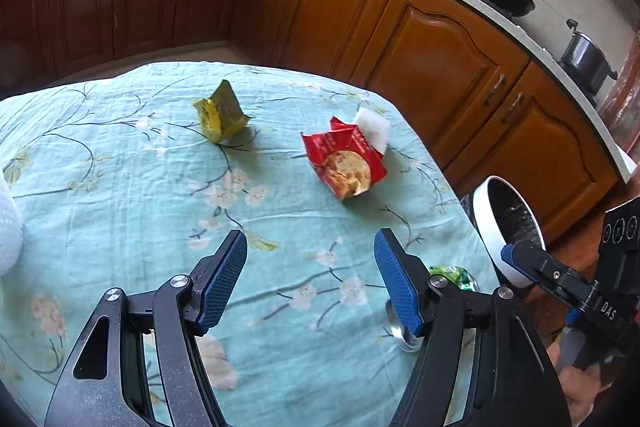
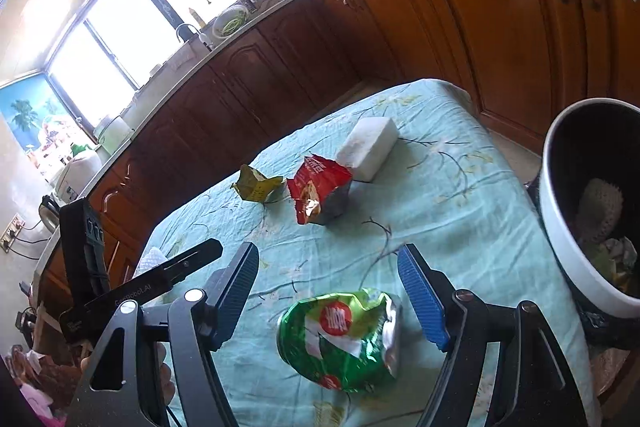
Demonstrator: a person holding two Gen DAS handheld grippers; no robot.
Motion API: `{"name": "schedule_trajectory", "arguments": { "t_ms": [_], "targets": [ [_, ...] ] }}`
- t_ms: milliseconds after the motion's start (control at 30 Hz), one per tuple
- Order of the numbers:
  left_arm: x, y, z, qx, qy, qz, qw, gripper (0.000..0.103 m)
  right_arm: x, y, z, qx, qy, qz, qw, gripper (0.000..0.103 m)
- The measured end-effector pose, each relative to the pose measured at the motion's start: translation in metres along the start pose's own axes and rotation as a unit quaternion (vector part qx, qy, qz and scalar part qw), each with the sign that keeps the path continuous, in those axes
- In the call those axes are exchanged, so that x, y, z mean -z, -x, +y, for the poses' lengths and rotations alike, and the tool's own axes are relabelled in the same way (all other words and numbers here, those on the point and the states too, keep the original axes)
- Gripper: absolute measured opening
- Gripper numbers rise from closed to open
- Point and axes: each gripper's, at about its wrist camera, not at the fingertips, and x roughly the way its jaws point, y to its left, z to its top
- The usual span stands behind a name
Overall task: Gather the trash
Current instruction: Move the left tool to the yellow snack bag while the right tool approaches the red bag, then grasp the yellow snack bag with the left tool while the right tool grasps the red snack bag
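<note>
Your left hand-held gripper (image 1: pixel 310 279): jaws apart, empty, over the floral teal worktop (image 1: pixel 120 187) | your right hand-held gripper (image 2: pixel 328 297): jaws wide, crumpled green foil wrapper (image 2: pixel 340 339) lying between, unpinched | red snack bag (image 2: pixel 318 189), yellow wrapper (image 2: pixel 256 185), white sponge block (image 2: pixel 368 147) mid-worktop | white-rimmed bin (image 2: pixel 560 227) at worktop's edge.

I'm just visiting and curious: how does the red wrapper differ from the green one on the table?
The red wrapper stands propped up mid-table, next to the white block; the green wrapper lies flat and crumpled near the edge. The green wrapper sits between the open fingers of the right gripper; the red wrapper has no gripper around it. Both are empty, torn-open snack packets with silvery insides.
</note>
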Motion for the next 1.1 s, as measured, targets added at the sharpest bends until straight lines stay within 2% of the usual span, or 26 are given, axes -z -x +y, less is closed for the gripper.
{"name": "schedule_trajectory", "arguments": {
  "t_ms": [100, 333, 467, 567, 633, 700, 733, 767, 800, 833, 867, 933, 1100],
  "targets": [
    [-0.011, -0.006, 0.016, -0.014, 0.007, -0.001, 0.9999, 0.067, -0.011, -0.025, 0.009, -0.001, -0.006, 0.015, 1.0, 0.075],
    [-0.047, -0.035, 0.047, -0.044, 0.026, -0.002, 0.9987, 0.067, -0.031, -0.087, 0.024, 0.036, 0.002, 0.062, 0.997, 0.074],
    [-0.067, -0.057, 0.052, -0.065, 0.015, -0.004, 0.9977, 0.067, -0.036, -0.111, 0.02, 0.053, -0.013, 0.087, 0.995, 0.074],
    [-0.078, -0.069, 0.054, -0.068, 0.013, -0.007, 0.9975, 0.067, -0.04, -0.118, 0.01, 0.056, -0.033, 0.094, 0.993, 0.073],
    [-0.084, -0.077, 0.055, -0.071, 0.013, -0.007, 0.9974, 0.066, -0.041, -0.122, 0.004, 0.057, -0.041, 0.095, 0.993, 0.069],
    [-0.088, -0.085, 0.056, -0.068, 0.009, -0.004, 0.9977, 0.065, -0.042, -0.125, 0.0, 0.053, -0.046, 0.097, 0.993, 0.049],
    [-0.088, -0.087, 0.055, -0.068, 0.005, -0.004, 0.9976, 0.058, -0.042, -0.127, -0.001, 0.049, -0.046, 0.099, 0.993, 0.028],
    [-0.087, -0.091, 0.054, -0.068, 0.0, 0.0, 0.9977, 0.044, -0.042, -0.128, -0.001, 0.048, -0.046, 0.101, 0.993, 0.013],
    [-0.086, -0.093, 0.053, -0.065, -0.004, 0.007, 0.9979, 0.036, -0.041, -0.128, -0.001, 0.045, -0.044, 0.098, 0.993, 0.011],
    [-0.085, -0.095, 0.052, -0.06, -0.006, 0.013, 0.9981, 0.02, -0.04, -0.126, 0.0, 0.04, -0.039, 0.094, 0.994, 0.009],
    [-0.083, -0.097, 0.05, -0.056, -0.01, 0.016, 0.9983, 0.009, -0.038, -0.123, 0.002, 0.036, -0.034, 0.089, 0.995, 0.005],
    [-0.078, -0.095, 0.045, -0.055, -0.018, 0.017, 0.9982, 0.004, -0.035, -0.114, 0.004, 0.026, -0.031, 0.081, 0.996, 0.002],
    [-0.066, -0.077, 0.032, -0.045, -0.03, 0.007, 0.9985, 0.004, -0.032, -0.089, 0.008, 0.01, -0.023, 0.059, 0.998, 0.001]
  ]
}}
